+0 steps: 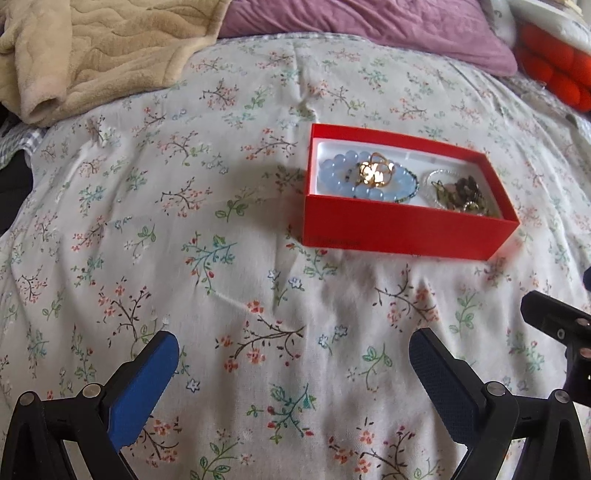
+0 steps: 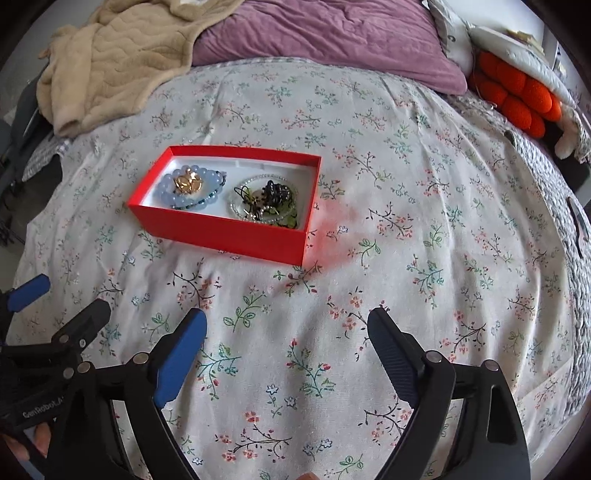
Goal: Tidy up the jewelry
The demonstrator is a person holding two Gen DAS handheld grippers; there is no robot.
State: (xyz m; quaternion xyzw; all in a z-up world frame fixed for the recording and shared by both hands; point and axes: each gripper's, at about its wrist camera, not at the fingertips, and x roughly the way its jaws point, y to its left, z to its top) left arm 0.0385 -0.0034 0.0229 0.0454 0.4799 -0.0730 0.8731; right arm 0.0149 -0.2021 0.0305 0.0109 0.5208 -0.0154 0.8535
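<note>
A red box (image 1: 406, 232) (image 2: 221, 230) with a white lining sits on the floral bedspread. Inside lie a pale blue bead bracelet (image 1: 334, 175) (image 2: 166, 184), a gold ornament (image 1: 375, 171) (image 2: 188, 181) on top of it, and a tangle of dark and clear bead jewelry (image 1: 461, 192) (image 2: 264, 203). My left gripper (image 1: 293, 343) is open and empty, low over the bedspread in front of the box. My right gripper (image 2: 286, 325) is open and empty, also in front of the box; the left gripper shows at its left (image 2: 59, 314).
A beige quilted blanket (image 1: 92, 48) (image 2: 118, 55) is bunched at the back left. A purple pillow (image 1: 369, 26) (image 2: 325, 33) lies at the back. An orange bobbled cushion (image 1: 554, 74) (image 2: 517, 96) sits at the back right. Floral bedspread (image 2: 424, 221) surrounds the box.
</note>
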